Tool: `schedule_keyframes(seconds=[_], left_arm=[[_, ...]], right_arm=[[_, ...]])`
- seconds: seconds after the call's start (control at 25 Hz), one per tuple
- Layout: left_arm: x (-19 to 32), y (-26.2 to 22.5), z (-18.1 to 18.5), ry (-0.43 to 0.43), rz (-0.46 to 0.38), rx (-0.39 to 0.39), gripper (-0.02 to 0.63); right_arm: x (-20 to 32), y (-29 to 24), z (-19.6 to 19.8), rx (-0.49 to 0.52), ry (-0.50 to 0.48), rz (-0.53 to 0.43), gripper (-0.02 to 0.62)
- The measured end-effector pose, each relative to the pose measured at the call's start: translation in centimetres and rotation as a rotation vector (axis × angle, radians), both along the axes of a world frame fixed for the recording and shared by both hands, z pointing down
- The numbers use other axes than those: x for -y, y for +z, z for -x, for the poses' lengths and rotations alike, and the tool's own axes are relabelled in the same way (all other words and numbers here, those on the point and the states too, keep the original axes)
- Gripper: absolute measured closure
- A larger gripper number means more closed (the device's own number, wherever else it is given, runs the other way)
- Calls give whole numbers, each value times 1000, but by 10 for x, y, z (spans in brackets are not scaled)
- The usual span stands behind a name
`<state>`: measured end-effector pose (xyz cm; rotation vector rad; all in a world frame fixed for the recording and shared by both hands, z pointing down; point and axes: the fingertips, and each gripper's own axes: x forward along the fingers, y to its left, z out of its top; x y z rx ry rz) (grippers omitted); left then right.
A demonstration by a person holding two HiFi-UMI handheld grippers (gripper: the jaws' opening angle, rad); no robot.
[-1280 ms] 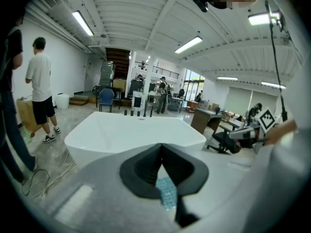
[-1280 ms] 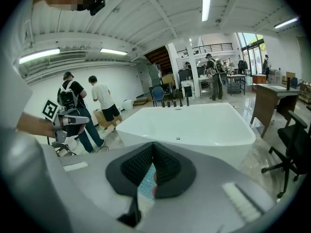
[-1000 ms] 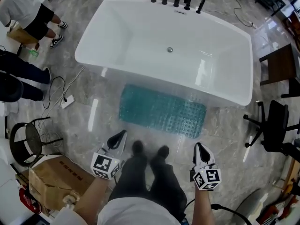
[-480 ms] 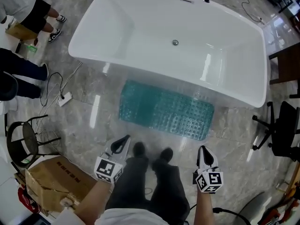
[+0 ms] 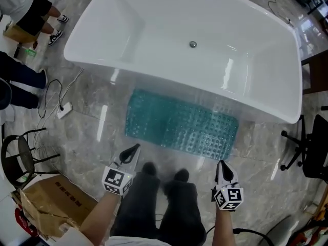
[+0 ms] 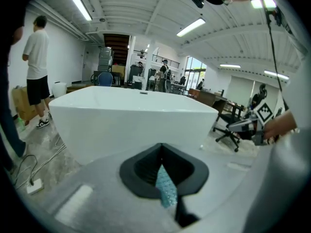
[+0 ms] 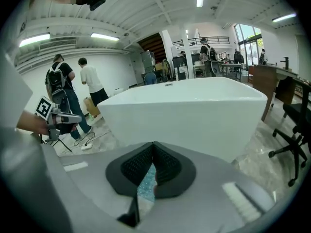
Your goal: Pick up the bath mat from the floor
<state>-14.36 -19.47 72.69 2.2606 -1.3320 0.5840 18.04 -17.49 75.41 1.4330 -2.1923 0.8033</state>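
Bath mat, teal & bumpy, lies flat on the marble floor, long side right along the white tub, which sits at the mat's 12 o'clock. Left hand-held gripper hangs at the mat's 7 o'clock, right hand-held gripper at 5 o'clock. Both have jaws closed w/ nothing btwn them, both clear of the mat.

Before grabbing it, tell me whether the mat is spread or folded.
Spread: the mat lies flat on the floor as one full rectangle beside the tub.
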Motion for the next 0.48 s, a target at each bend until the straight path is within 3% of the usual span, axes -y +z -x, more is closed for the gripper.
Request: schedule_keyframes(seconds=[0.48], left_arm=[[47, 182, 27, -35, -3, 21, 603]], right_arm=[[39, 173, -36, -27, -19, -7, 571]])
